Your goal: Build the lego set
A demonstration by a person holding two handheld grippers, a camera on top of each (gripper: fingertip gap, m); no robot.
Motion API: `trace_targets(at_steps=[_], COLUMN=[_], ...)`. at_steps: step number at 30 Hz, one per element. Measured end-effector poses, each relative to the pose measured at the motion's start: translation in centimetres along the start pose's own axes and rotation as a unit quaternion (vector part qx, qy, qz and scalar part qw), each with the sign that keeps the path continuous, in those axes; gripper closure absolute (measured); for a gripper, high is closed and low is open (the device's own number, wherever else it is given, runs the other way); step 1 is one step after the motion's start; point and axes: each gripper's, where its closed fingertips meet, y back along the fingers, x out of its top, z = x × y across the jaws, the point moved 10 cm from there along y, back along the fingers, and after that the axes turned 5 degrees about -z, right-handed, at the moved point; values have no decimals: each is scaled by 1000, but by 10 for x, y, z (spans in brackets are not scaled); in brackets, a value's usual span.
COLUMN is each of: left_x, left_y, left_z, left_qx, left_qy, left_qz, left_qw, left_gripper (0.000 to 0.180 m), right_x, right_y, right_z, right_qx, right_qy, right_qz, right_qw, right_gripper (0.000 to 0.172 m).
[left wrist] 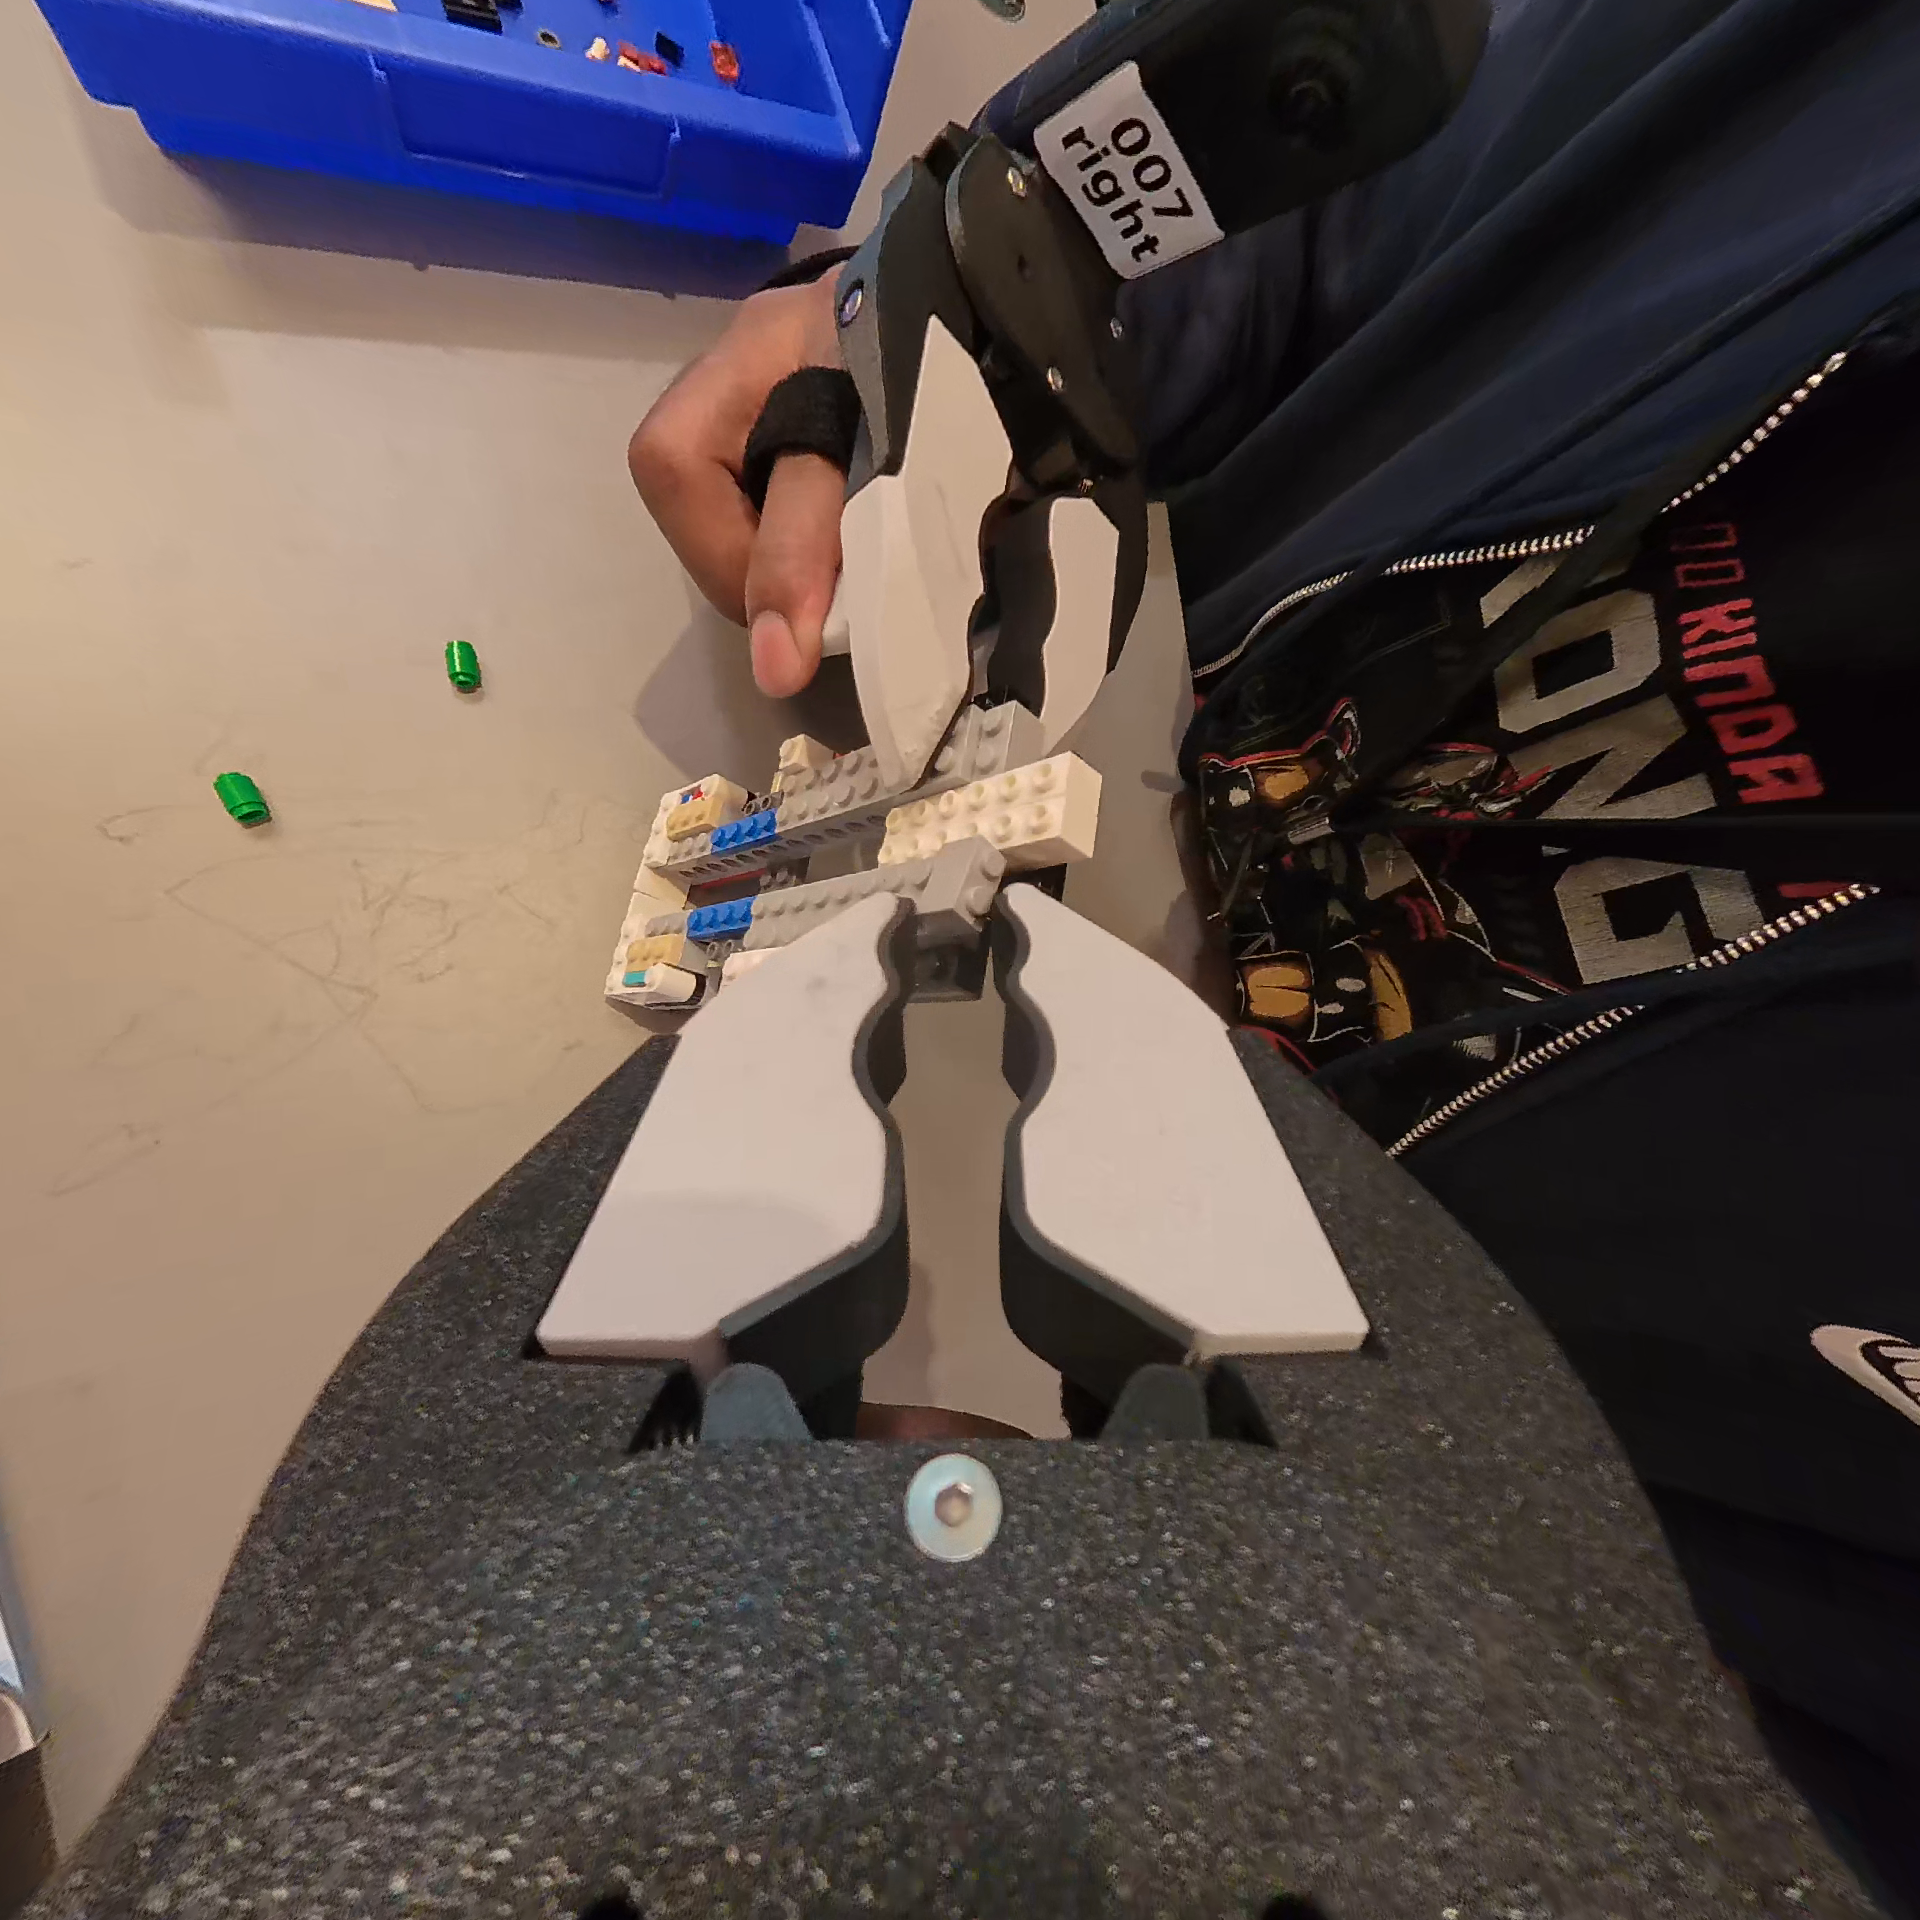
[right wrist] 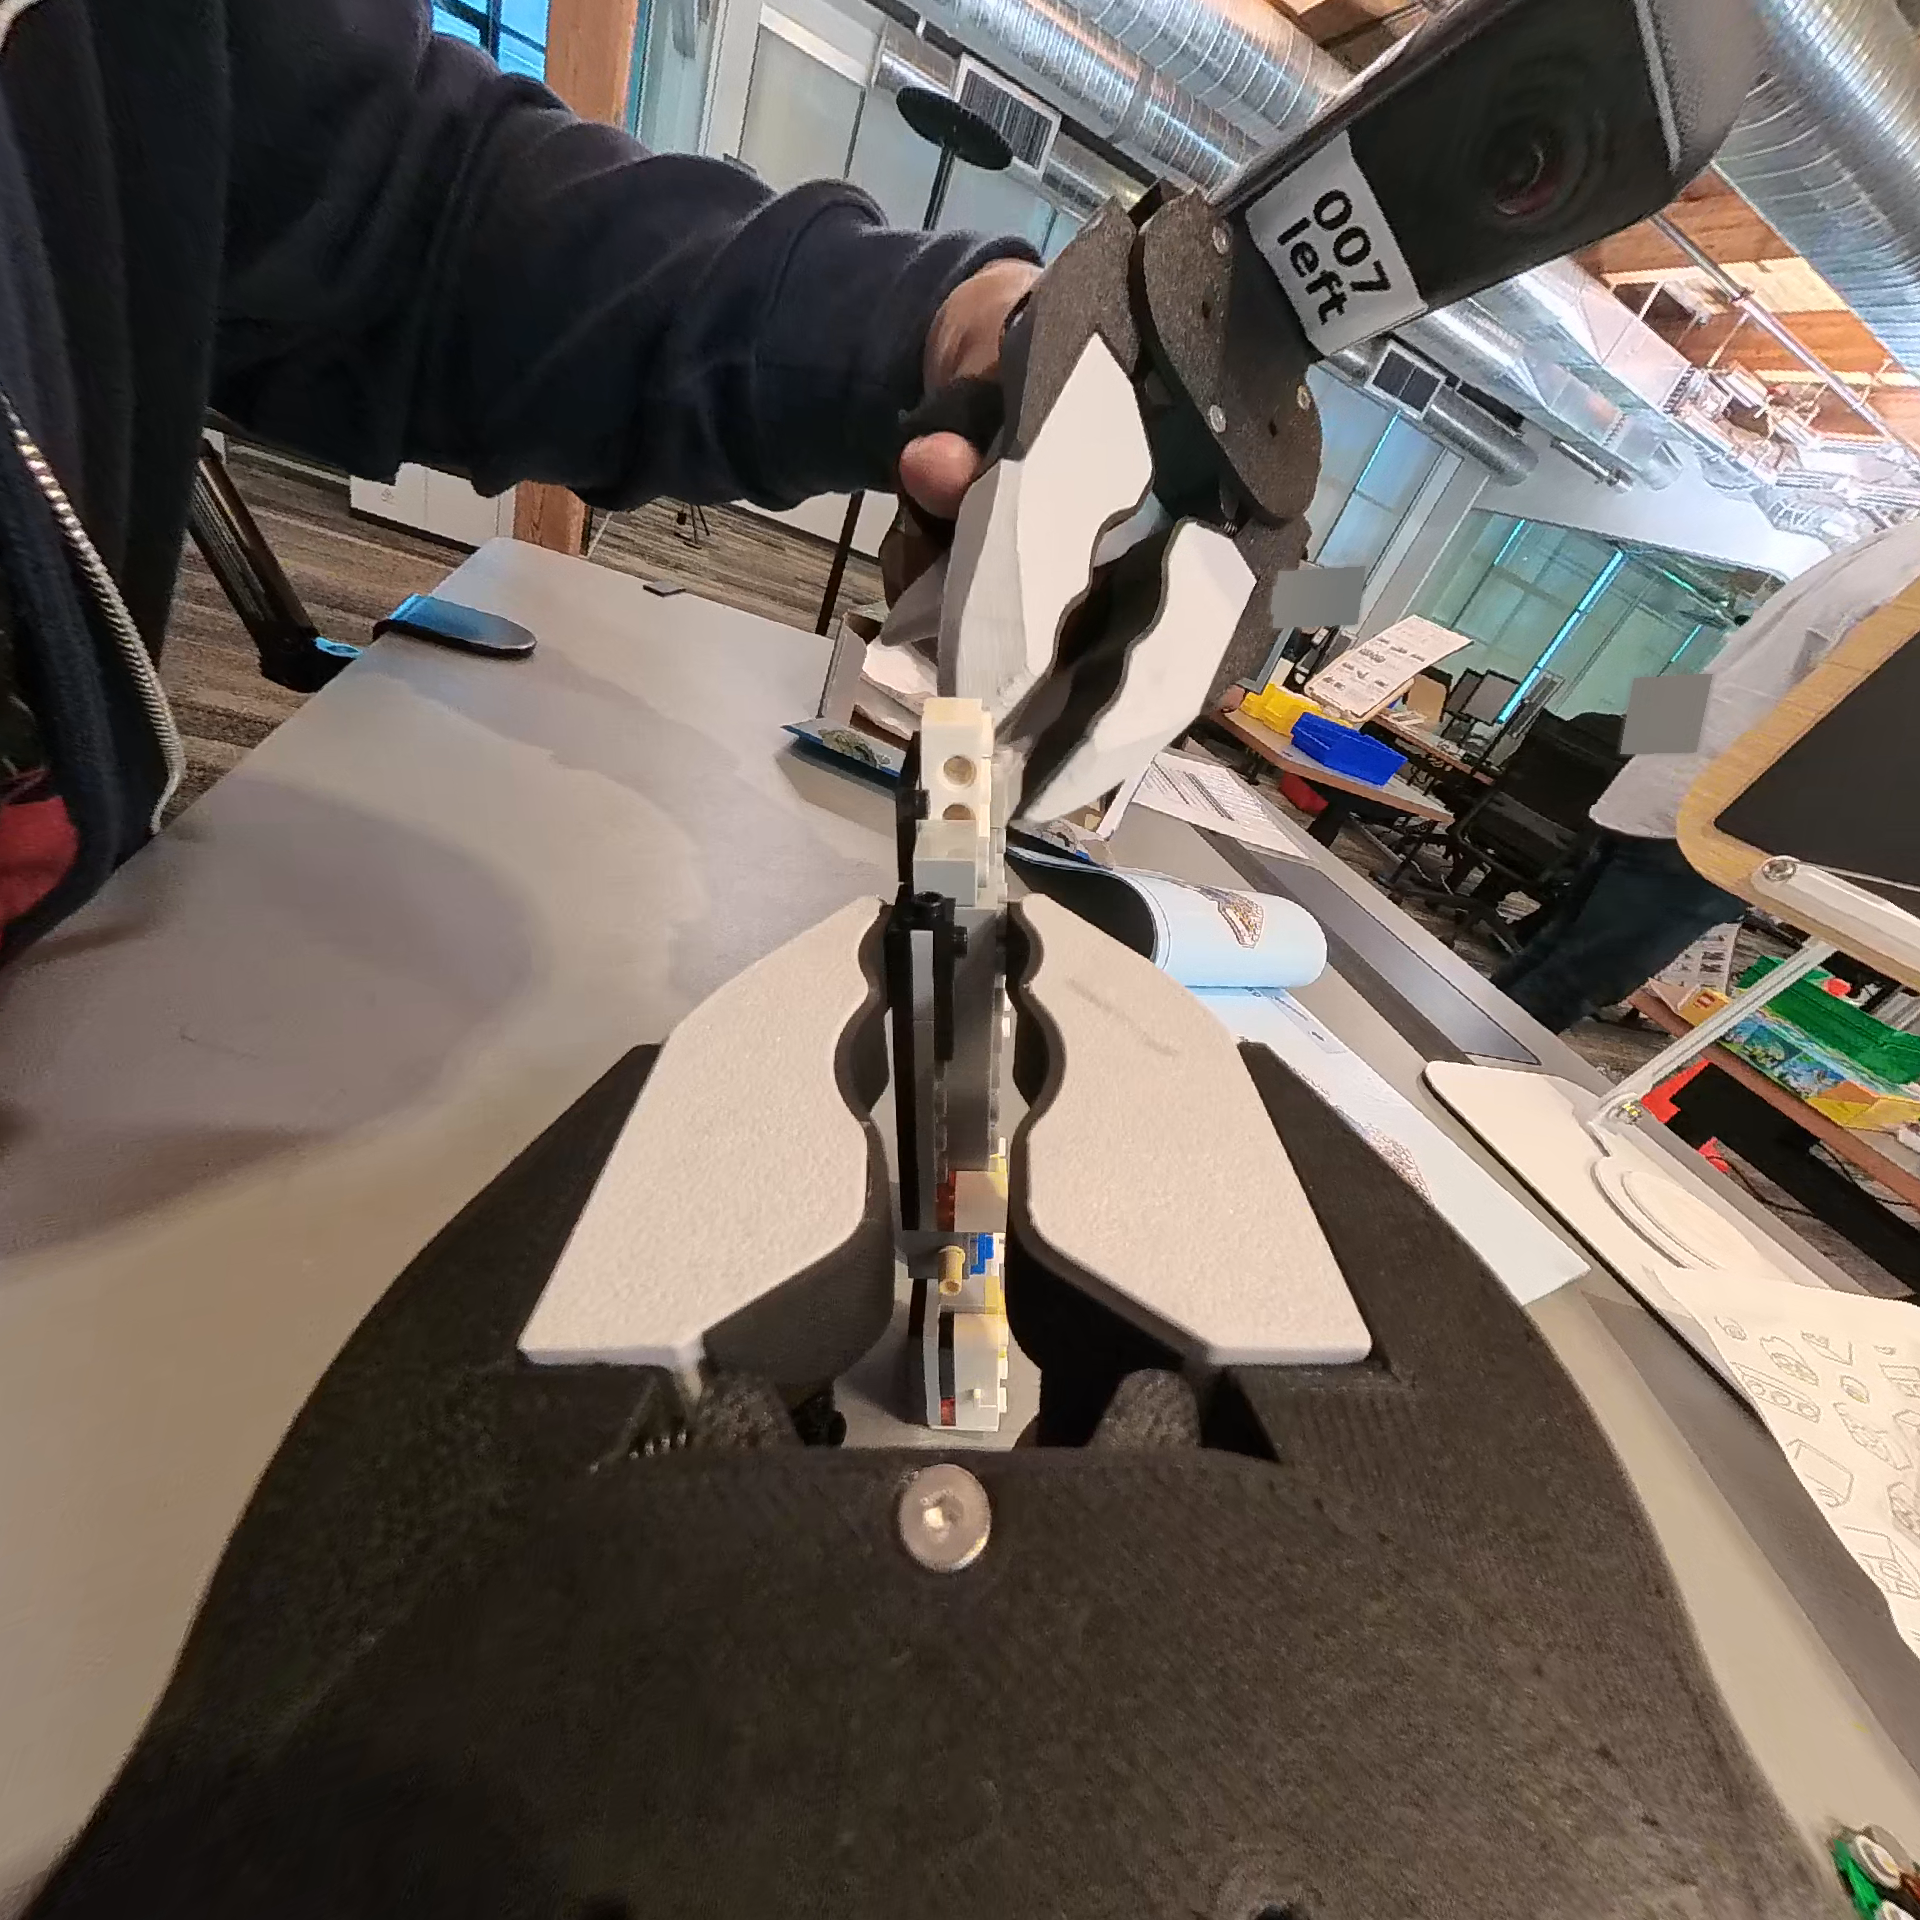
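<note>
Now right tongs [right wrist: 948,935] clamp brick model [left wrist: 862,831] edgewise; left tongs [left wrist: 951,914] parted, straddling its grey end block.

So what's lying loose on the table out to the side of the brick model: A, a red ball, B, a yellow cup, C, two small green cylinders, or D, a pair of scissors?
C: two small green cylinders lie apart on the beige table, away from the brick model.

Grey, white, blue and tan brick model [left wrist: 831,842] on a beige worktop [left wrist: 312,987]; two green round bricks [left wrist: 464,665]; blue bin [left wrist: 468,104]; white fingers [left wrist: 769,1122].
</note>
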Motion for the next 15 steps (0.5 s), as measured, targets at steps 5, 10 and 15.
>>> trace_targets(at_steps=[5, 10, 15], left_x=[0, 0, -1], left_y=[1, 3, 1], left_z=[2, 4, 5], left_qx=[-3, 12, 28], left_qy=[-7, -11, -15], left_qz=[-6, -20, -23], left_qw=[1000, 1000, 999], left_gripper=[167, 167, 165], right_x=[0, 0, 0], right_y=[0, 0, 0], right_z=[0, 0, 0], right_qx=[2, 1, 2], right_qy=[1, -2, -2], right_qz=[0, 1, 1], right_qw=[1000, 1000, 1000], right_gripper=[152, 153, 153])
